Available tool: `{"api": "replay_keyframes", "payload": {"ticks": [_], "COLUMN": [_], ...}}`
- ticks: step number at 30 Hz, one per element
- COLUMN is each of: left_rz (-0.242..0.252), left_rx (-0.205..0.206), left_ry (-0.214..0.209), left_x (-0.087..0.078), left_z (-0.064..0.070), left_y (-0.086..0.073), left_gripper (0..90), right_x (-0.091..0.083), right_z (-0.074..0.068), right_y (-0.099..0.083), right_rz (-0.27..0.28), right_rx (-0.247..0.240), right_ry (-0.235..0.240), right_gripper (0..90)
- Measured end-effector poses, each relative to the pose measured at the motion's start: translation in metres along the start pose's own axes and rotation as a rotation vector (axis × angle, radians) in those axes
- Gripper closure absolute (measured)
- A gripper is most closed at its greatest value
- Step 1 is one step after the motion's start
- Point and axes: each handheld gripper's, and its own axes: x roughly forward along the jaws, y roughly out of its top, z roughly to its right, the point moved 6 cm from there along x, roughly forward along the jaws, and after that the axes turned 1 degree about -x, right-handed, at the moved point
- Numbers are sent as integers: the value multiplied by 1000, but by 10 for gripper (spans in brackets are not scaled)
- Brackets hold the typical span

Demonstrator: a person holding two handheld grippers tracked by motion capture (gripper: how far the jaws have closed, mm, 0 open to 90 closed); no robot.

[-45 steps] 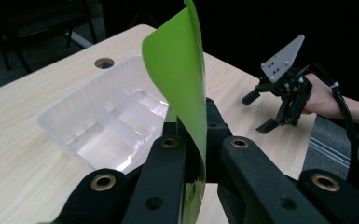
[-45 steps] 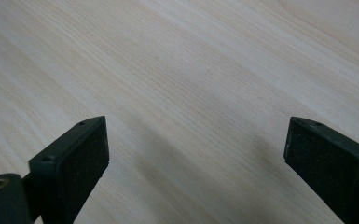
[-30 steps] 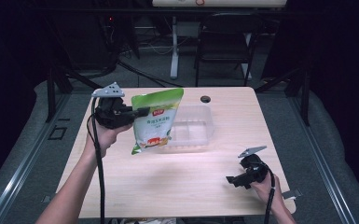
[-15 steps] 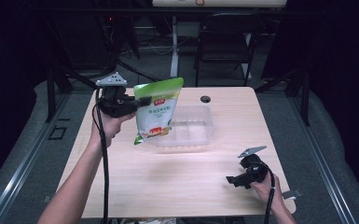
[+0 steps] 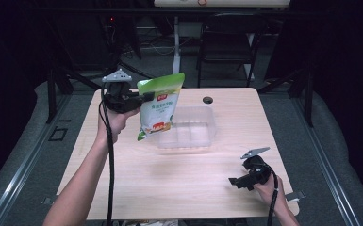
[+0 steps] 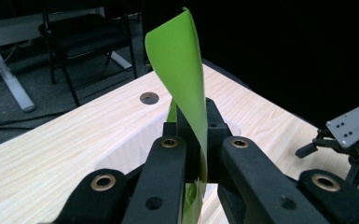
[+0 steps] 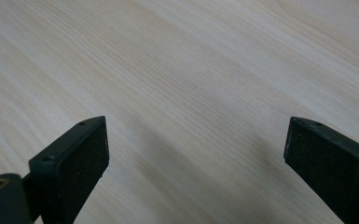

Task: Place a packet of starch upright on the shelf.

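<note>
Presently, the largest item is the pale wooden table (image 5: pixel 169 183), with a small round hole (image 5: pixel 208 100) near its far edge. On it sits a clear plastic container (image 5: pixel 193 132), shallow and rectangular, just right of and below the left gripper (image 5: pixel 147 97).

Next in size is the green pouch (image 5: pixel 159 106), held up in the air above the table, its lower end hanging in front of the container's left end. The left gripper has both jaws clenched on the pouch's upper left edge; in the left gripper view the thin green film (image 6: pixel 182 70) rises curling from between the closed jaws. A forearm and hand support this gripper from below, and its cable (image 5: pixel 109 165) trails down toward the near table edge.

The right gripper (image 5: pixel 233 181) rests low at the near right of the table, well apart from pouch and container, held by the person's hand (image 5: pixel 268 190). Its jaws stand wide apart, released, with only bare wood grain (image 7: pixel 191 93) between them.
</note>
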Motion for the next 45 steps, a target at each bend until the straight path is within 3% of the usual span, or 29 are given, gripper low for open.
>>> {"api": "replay_keyframes", "payload": {"ticks": [12,21,44,45], "left_rz": [37,76,95,100], "left_rx": [-43,-101,-153,-156], "left_ry": [52,70,98,108], "left_x": [12,25,62,64], "left_z": [-13,-20,-28,-29], "left_y": [-3,-6,-18,-19], "left_gripper": [897,896,896,896], "right_x": [-1,-1,-2,-1], "right_z": [0,1,1,0], "right_y": [0,0,0,0], "right_rz": [-3,-1,-16,2], "right_rx": [-3,-2,-18,0], "right_ry": [-3,0,-11,-6], "right_gripper": [61,61,61,61]}}
